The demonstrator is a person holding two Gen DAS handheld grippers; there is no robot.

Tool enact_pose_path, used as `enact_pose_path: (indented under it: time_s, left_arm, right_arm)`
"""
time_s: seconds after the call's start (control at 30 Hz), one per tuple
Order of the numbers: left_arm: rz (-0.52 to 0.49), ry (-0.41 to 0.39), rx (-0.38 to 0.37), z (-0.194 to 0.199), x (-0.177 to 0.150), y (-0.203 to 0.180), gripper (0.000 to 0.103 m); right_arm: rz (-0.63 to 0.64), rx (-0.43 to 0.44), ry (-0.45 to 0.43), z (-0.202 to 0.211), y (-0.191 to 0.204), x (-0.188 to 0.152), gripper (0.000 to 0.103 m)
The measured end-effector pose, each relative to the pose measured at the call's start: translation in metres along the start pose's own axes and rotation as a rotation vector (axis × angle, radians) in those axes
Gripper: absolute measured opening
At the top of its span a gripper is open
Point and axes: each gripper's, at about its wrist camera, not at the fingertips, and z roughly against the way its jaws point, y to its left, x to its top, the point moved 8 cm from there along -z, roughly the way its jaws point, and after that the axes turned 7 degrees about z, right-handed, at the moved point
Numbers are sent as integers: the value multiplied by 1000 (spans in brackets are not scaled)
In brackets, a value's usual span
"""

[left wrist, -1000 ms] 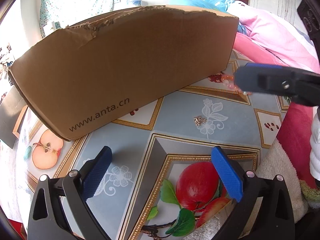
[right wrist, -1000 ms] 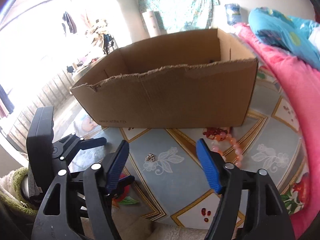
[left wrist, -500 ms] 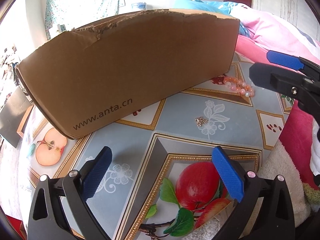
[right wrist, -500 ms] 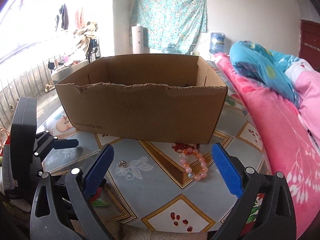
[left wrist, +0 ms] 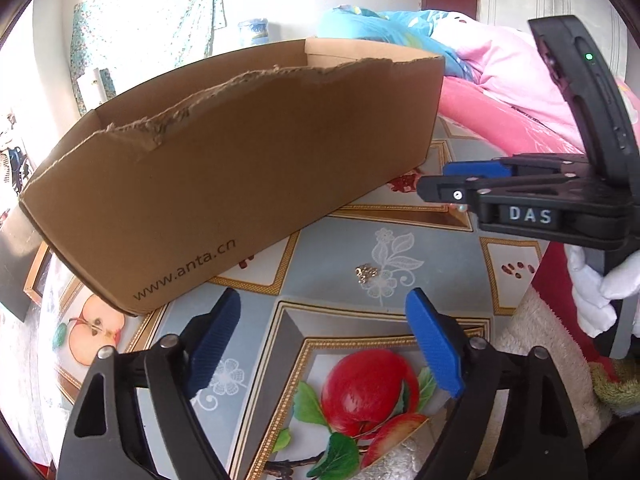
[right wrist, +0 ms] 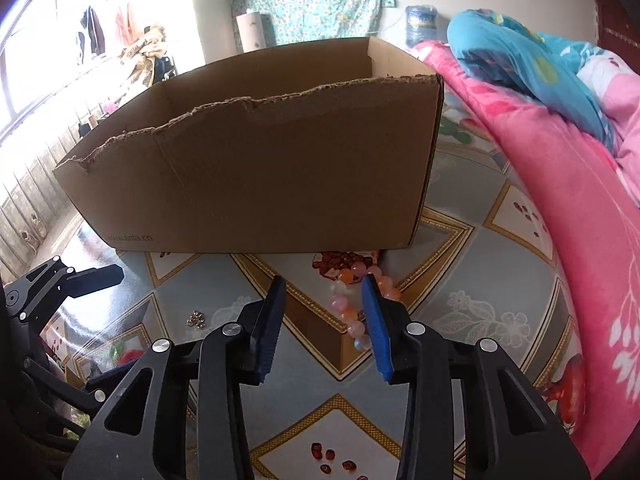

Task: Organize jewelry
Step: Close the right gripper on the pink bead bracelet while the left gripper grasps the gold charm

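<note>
Right wrist: right gripper (right wrist: 324,320), closing but unclamped, straddles bead bracelet (right wrist: 352,312) below box edge (right wrist: 280,252); left gripper (left wrist: 320,344) open

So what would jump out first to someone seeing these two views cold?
The big torn-edged cardboard box fills the middle of the fruit-patterned table. Just in front of its right corner lies a pink bead bracelet, with the right hand-held gripper closing around it, pads not yet pressing. A small glittery cluster lies alone on the table ahead of the open left hand-held gripper.

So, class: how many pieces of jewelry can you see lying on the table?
2: a pink bead bracelet by the box's right corner, and a small gold cluster mid-table. The box may hide more.
</note>
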Motion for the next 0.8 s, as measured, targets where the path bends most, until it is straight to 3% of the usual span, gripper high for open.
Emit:
enact_pose_path:
  time_s: [0.1, 0.33, 0.53, 0.8]
  left_arm:
    - [-14, 12, -17, -4, 5, -6, 60]
    - [-51, 47, -46, -14, 8, -15, 35]
    - [-76, 67, -58, -21, 8, -21, 20]
    - [-103, 61, -49, -26, 13, -26, 9]
  right_arm:
    - [-18, 2, 25, -7, -4, -1, 34]
    - [-46, 14, 53, -16, -11, -5, 25]
    - [-55, 22, 52, -17, -14, -4, 22]
    - [-56, 27, 50, -21, -18, -2, 22]
